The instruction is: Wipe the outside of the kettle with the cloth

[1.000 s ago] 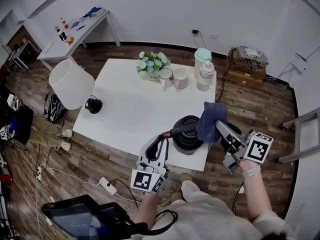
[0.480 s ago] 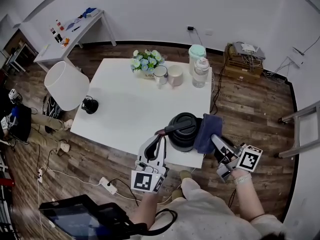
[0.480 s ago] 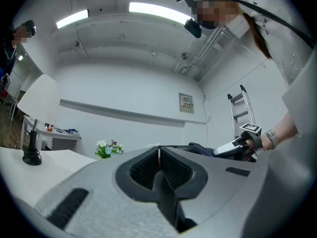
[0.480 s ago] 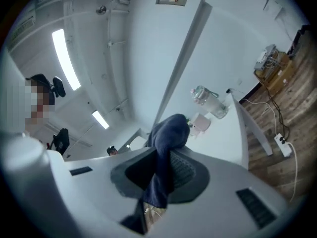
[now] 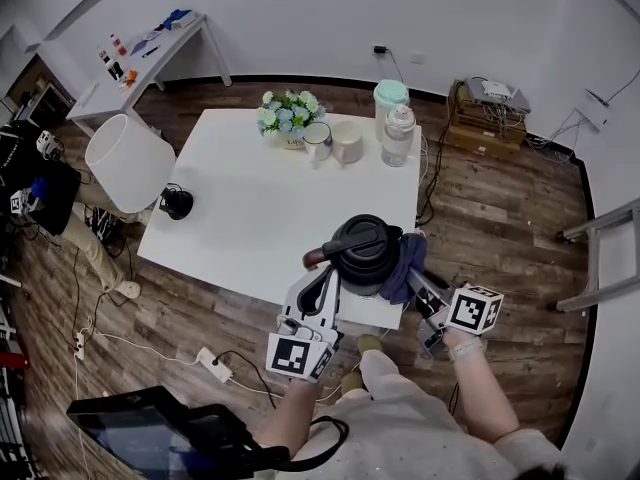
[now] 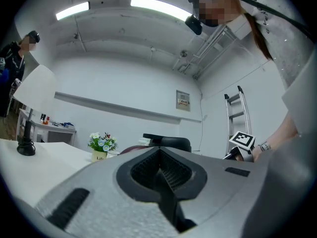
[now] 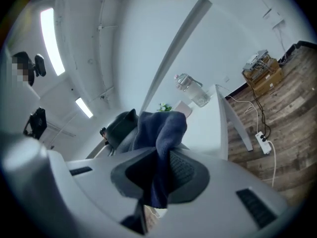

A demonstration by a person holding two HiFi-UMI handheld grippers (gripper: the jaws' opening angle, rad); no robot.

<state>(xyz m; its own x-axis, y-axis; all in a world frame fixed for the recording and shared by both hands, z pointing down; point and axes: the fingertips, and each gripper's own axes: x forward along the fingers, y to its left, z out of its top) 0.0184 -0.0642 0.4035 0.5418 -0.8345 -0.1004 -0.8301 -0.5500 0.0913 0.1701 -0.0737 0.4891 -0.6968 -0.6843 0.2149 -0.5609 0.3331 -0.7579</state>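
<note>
The black kettle [image 5: 362,253] stands near the front right corner of the white table [image 5: 250,208]. Its handle ends in a reddish tip [image 5: 311,260]. My left gripper [image 5: 325,276] is shut, its tips just under that handle end, and nothing shows between the jaws in the left gripper view, where the kettle's top [image 6: 166,142] peeks over them. My right gripper [image 5: 418,286] is shut on a dark blue cloth [image 5: 405,260], which lies against the kettle's right side. In the right gripper view the cloth [image 7: 161,133] hangs from the jaws beside the kettle [image 7: 119,128].
At the back of the table stand a flower pot [image 5: 285,118], two mugs [image 5: 333,143], a clear bottle [image 5: 397,133] and a mint-lidded container [image 5: 390,96]. A white lamp [image 5: 125,163] stands at the left edge. A power strip [image 5: 205,358] and a ladder [image 5: 600,258] are on the floor.
My right gripper has carried the cloth down and nearer along the kettle's right side. The left gripper has stayed by the handle. The head view has shifted slightly.
</note>
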